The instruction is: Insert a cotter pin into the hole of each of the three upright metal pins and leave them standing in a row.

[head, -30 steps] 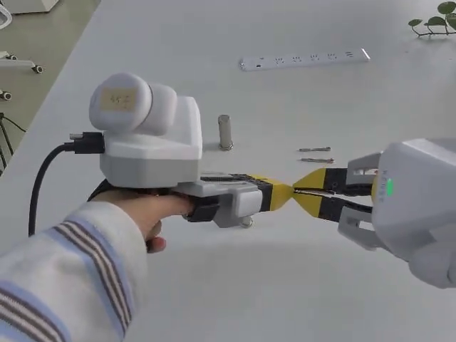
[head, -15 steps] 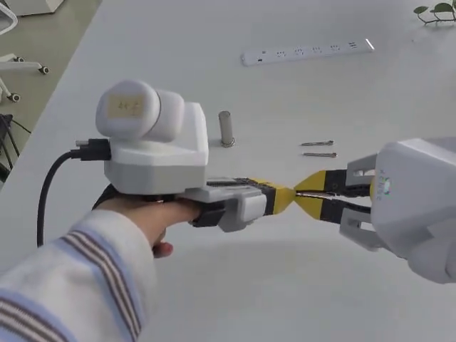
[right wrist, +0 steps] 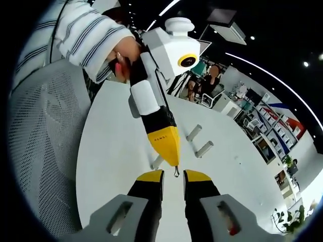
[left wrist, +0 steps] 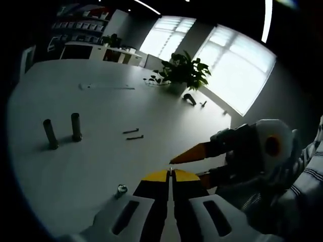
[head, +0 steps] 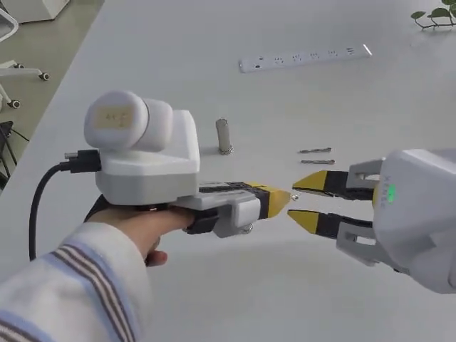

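My left gripper (head: 285, 197) is shut on a small cotter pin (right wrist: 176, 172), whose looped end sticks out of the yellow tips (left wrist: 170, 174). My right gripper (head: 292, 201) is open, its jaws spread above and below that pin end without gripping it (right wrist: 174, 176). One upright metal pin (head: 224, 135) stands behind the left gripper, and another (head: 246, 226) peeks out beneath it. The left gripper view has two pins standing side by side (left wrist: 49, 133) (left wrist: 75, 126) and a third (left wrist: 120, 189) close below the jaws. Two spare cotter pins (head: 314, 150) (head: 316, 162) lie on the table.
A white power strip (head: 305, 57) lies at the far side of the white table (head: 178, 57). A potted plant (left wrist: 184, 73) stands toward the far end. A black cable (head: 43, 185) trails from the left gripper. A person's striped sleeve (head: 78, 285) is at lower left.
The right gripper's jaws, shut on the cotter pin earlier, have opened. The pin now stays in the left gripper's tips. The left gripper has dropped slightly.
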Tool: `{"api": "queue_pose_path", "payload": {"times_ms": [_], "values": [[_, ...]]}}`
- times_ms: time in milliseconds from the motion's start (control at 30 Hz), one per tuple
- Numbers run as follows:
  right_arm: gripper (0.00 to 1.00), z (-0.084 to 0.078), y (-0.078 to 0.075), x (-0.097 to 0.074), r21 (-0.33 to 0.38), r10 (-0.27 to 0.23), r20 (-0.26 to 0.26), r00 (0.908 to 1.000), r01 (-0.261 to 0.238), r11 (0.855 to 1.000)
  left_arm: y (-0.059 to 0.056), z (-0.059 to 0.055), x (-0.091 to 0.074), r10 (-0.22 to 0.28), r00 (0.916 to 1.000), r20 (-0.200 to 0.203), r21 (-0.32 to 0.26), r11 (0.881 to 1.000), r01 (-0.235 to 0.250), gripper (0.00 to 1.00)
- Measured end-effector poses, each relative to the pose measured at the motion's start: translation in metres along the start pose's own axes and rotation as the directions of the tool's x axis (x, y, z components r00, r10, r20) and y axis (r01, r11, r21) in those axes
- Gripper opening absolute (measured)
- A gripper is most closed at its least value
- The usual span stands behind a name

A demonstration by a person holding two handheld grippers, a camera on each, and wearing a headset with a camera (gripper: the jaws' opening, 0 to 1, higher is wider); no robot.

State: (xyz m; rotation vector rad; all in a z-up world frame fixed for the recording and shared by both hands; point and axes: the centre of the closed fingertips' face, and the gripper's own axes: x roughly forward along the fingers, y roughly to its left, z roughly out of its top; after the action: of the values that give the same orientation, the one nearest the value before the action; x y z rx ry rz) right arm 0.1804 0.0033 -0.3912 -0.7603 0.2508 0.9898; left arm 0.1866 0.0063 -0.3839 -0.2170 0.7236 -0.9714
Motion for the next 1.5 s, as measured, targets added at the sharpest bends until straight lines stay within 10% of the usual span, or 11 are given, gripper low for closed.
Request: {"api": "queue_pose_path", "payload": {"times_ms": [267,600,967,1200,1500], "values": [[0.19,-0.01,-0.005,-0.004,0.109,0.023,-0.004,0.9997,-0.023,0.994,0.003,0.005,-0.008,0.003,0.9998,0.02,0.045,0.999,-0.004,0.0],[0.25,-0.023,-0.009,-0.012,0.321,0.084,0.003,0.9965,-0.08,0.944,0.002,0.012,-0.015,-0.017,0.9977,0.066,0.187,0.982,0.005,0.0],[0.29,-0.013,0.001,-0.016,0.444,0.164,0.112,0.9801,-0.197,0.874,-0.006,0.02,-0.02,-0.061,0.9935,0.096,0.397,0.918,0.018,0.0],[0.28,-0.005,0.003,-0.023,0.45,0.195,0.128,0.9725,-0.232,0.863,-0.012,0.014,-0.022,-0.113,0.9918,0.06,0.535,0.843,0.064,0.0],[0.25,0.004,0.013,-0.028,0.447,0.229,0.121,0.966,-0.259,0.856,-0.024,0.01,-0.022,-0.189,0.9816,0.031,0.566,0.812,0.138,0.0]]}}
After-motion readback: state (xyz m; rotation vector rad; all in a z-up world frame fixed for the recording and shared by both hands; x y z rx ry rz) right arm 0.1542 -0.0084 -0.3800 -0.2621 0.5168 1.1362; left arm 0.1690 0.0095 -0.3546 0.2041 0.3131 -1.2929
